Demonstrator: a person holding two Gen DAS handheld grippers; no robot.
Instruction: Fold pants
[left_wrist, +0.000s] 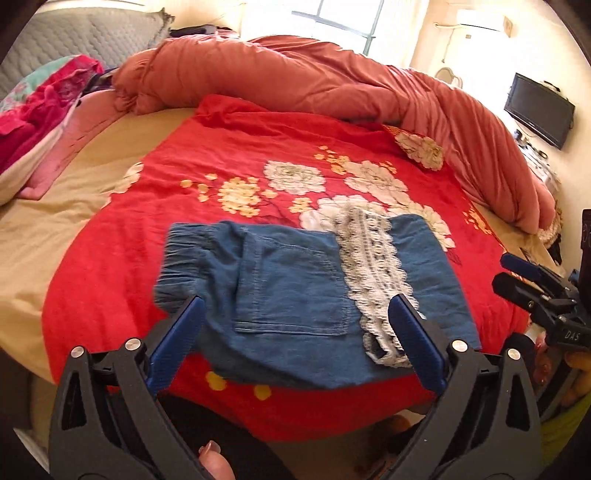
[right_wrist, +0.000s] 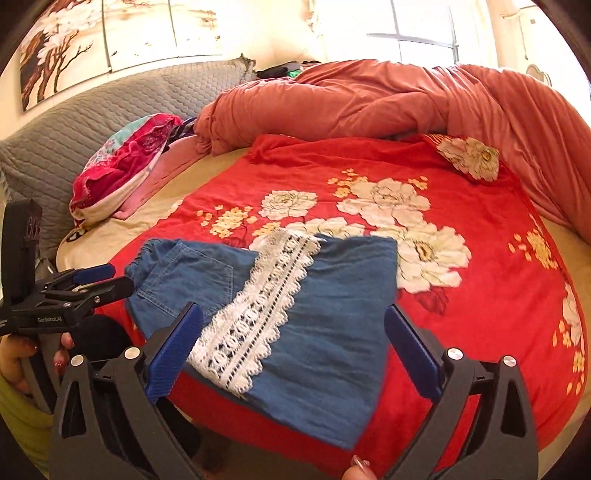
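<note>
Both your left gripper (left_wrist: 297, 334) and right gripper (right_wrist: 293, 343) are spread wide, holding nothing. The pants (left_wrist: 295, 288) lie folded just ahead of your fingers on the red blanket (left_wrist: 229, 147). They look soft and limp; pinch doubled edges, sparing the lace trim (right_wrist: 255, 314).

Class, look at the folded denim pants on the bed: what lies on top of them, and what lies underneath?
A white lace band lies across the denim pants. Under them is the red floral blanket; the part beneath the pants is covered and cannot be seen.
</note>
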